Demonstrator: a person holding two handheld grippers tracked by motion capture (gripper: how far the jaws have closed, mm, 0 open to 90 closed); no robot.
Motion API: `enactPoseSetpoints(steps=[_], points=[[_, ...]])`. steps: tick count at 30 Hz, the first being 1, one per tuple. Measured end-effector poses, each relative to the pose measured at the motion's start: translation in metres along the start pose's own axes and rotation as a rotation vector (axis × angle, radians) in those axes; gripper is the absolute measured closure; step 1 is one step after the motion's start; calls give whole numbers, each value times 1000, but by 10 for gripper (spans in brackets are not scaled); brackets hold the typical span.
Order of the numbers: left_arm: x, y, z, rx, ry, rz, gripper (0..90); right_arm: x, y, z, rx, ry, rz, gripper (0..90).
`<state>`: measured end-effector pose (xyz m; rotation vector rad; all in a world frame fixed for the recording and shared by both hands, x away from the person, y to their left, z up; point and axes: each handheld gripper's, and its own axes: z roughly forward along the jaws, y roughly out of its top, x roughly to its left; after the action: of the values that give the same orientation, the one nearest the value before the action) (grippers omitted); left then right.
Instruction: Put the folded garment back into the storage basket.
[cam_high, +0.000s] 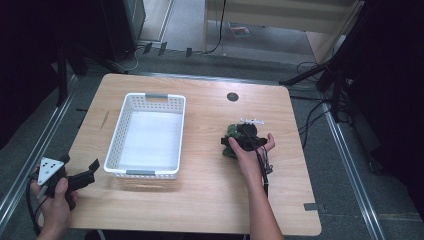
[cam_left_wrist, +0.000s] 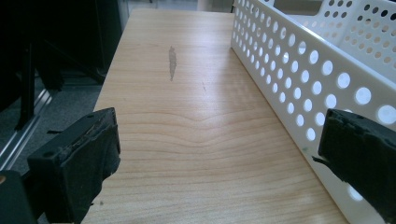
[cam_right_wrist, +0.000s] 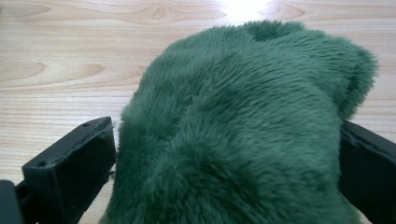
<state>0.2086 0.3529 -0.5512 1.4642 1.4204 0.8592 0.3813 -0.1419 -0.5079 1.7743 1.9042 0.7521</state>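
Green fuzzy toy (cam_right_wrist: 243, 130), white perforated basket (cam_high: 116, 132), light wood-grain table (cam_high: 210, 200), blk tongs (cam_left_wrist: 224, 154).

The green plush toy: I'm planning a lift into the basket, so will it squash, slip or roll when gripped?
The green plush toy has thick fur bulging between the right gripper's jaws, so it will probably compress rather than resist. The fuzzy pile should give the pads friction, so slipping seems unlikely. It looks soft and lumpy, so it will likely sag, not roll, on the table.
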Motion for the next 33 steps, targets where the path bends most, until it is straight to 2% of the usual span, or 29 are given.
enactPoseSetpoints(steps=[5,12,18,20,28,30,33], points=[[0,0,0,1,0,0,0,-4,0,4,5,10,32,0],[0,0,0,1,0,0,0,-8,-4,13,26,22,35,0],[0,0,0,4,1,1,0,-12,-10,19,33,12,38,24],[0,0,1,3,3,0,0,-14,-12,18,23,21,44,56],[-1,0,1,6,6,2,0,-14,-18,21,11,5,17,92],[-1,0,1,6,6,1,0,-14,-18,20,3,6,10,138],[0,0,1,8,6,2,0,-17,-17,17,-10,30,42,198]])
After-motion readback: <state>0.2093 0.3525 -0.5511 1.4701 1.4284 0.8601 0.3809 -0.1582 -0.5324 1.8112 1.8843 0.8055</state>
